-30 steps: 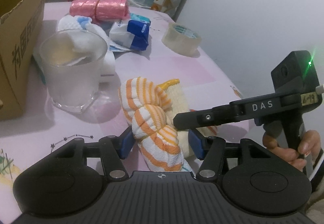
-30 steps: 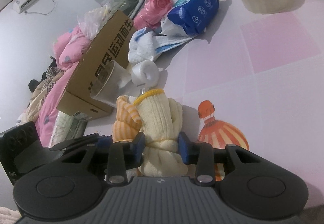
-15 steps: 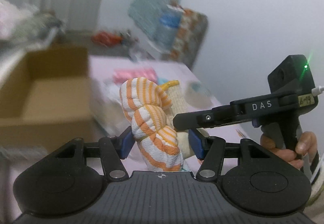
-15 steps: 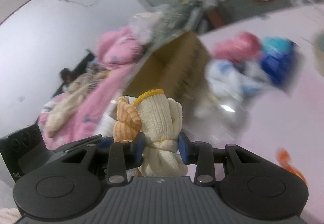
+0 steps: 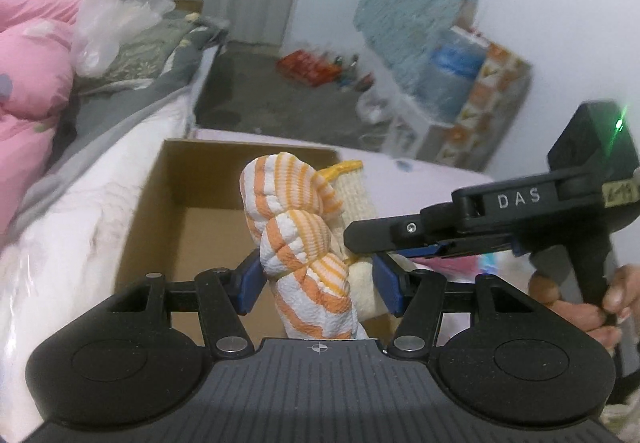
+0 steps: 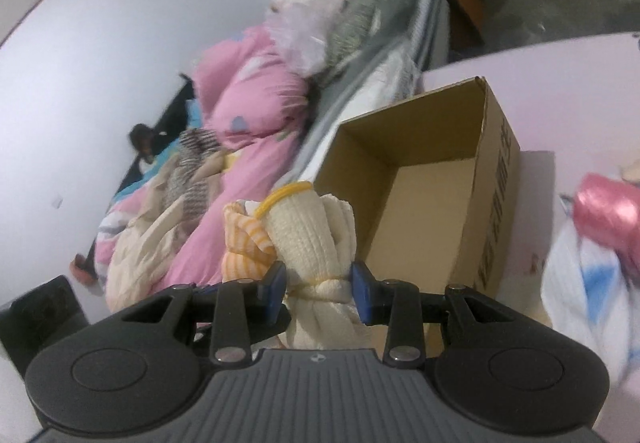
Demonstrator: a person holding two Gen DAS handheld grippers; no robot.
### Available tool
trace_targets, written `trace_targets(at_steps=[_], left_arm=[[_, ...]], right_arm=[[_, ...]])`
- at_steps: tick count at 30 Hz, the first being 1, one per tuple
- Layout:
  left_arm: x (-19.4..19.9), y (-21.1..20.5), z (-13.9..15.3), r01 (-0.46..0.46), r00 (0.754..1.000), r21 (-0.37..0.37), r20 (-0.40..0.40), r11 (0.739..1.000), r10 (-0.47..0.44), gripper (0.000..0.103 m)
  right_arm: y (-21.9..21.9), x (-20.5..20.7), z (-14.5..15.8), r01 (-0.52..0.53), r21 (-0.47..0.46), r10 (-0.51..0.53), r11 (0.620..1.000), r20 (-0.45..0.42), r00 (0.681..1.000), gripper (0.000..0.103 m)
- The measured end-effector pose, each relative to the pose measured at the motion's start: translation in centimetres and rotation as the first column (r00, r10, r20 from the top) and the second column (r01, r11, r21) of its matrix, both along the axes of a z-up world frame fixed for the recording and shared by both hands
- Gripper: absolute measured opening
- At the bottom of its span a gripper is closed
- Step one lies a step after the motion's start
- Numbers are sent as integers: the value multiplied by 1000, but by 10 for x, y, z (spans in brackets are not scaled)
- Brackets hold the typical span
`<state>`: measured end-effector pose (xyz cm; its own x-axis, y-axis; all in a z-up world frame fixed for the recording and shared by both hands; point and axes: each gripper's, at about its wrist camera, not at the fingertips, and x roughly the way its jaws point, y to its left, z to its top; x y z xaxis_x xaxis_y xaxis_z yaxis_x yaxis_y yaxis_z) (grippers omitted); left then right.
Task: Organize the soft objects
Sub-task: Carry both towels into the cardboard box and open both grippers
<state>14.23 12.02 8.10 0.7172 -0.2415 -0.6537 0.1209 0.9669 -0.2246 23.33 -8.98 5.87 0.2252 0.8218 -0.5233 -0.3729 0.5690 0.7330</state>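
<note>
My left gripper (image 5: 318,281) is shut on an orange-and-white striped cloth bundle (image 5: 298,239), held upright in the air. My right gripper (image 6: 319,293) is shut on a cream knitted cloth bundle (image 6: 316,243) tied with a yellow band, right beside the striped one (image 6: 244,239). Both bundles hang above and in front of an open, empty cardboard box (image 5: 208,199), which also shows in the right wrist view (image 6: 432,195). The right gripper's body (image 5: 500,219) shows in the left wrist view, touching the cream bundle (image 5: 356,199).
The box stands on a pink table (image 6: 560,83) by a bed with a pink quilt (image 6: 244,131). A pink plastic roll (image 6: 608,215) and a white-and-blue cloth (image 6: 580,291) lie right of the box. Boxes and a water jug (image 5: 452,67) stand by the far wall.
Both grippers have lifted the two bundles off the table and swung them left toward the cardboard box. The cup, tape and packets have left the views.
</note>
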Motion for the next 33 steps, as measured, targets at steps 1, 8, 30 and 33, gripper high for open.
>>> trace_targets(at_steps=[1,8,30,33], left_arm=[[9,6,-4,-6,1000,4,-19,1000,6,58],[78,37,-30,-37,989,51,-142,998,44,58],[112,47,-48,-152,973,288,-123,946,194,71],[105,51,-39,-173,974,258,-101,951,205,76]], right_arm=[[6,12,-5,6,-15,-6,1000,-14,1000,24],[51,83,-36,50,-130,-62,990,-88,994,24],[115,134,-72,98,-214,-123,972,-104,987,24],[108,131,-61,103,-201,-122,974,-83,989,24]])
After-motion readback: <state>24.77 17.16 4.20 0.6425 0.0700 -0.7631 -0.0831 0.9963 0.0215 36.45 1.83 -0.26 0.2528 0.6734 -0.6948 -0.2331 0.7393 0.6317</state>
